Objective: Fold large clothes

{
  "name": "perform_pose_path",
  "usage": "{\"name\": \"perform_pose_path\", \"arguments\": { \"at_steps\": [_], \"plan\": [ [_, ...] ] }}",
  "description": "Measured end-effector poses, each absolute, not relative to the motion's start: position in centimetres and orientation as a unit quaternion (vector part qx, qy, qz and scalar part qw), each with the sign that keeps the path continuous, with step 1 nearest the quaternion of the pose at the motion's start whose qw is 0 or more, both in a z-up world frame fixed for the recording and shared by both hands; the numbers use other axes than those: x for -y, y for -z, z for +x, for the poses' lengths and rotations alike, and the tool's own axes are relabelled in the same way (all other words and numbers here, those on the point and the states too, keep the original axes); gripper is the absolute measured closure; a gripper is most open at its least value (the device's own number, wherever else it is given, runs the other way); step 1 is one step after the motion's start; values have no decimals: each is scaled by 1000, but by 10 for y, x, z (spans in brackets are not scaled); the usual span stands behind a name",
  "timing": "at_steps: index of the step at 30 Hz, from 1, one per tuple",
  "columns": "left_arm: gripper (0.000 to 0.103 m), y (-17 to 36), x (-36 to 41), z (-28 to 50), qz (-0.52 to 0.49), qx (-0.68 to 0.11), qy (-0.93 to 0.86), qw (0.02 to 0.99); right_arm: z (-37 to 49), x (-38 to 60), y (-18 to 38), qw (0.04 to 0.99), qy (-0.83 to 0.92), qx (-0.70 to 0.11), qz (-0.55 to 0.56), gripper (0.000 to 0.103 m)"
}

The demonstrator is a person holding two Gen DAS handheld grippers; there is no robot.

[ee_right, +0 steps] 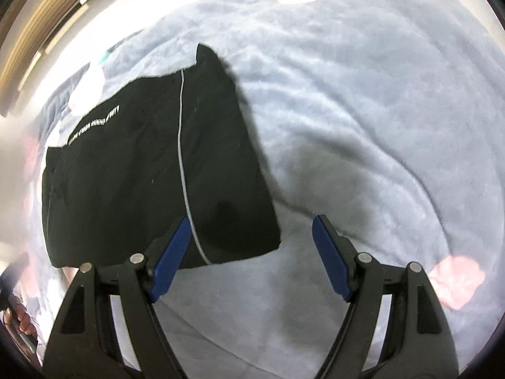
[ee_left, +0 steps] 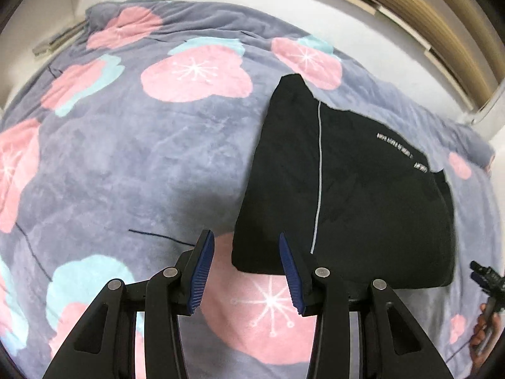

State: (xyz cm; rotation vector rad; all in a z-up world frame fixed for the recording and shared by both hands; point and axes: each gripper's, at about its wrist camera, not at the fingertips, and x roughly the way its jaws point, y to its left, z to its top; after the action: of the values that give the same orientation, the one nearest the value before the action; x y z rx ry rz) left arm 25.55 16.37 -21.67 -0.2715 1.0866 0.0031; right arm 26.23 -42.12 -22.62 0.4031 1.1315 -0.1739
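Right wrist: hand-held gripper [ee_right: 251, 230] wide open, empty.

White lettering [ee_left: 398, 152] on black garment [ee_left: 347, 189] illegible, blanket [ee_right: 347, 110] overexposed, person's hand [ee_left: 484, 331] cropped

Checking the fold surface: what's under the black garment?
The folded black garment lies flat on a grey floral blanket. One pink flower runs under its near edge; whatever lies beneath the rest is covered.
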Motion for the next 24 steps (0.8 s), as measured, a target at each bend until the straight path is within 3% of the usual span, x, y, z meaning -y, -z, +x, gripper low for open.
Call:
{"name": "perform_pose_path", "arguments": {
  "at_steps": [16,24],
  "plan": [
    [58,278,-190,338,-258,-546,81,793,320,412,259,813,30,-558,167,24],
    [55,316,-183,373,-292,-547,124,775,344,432,288,787,-32,-563,250,18]
  ]
}}
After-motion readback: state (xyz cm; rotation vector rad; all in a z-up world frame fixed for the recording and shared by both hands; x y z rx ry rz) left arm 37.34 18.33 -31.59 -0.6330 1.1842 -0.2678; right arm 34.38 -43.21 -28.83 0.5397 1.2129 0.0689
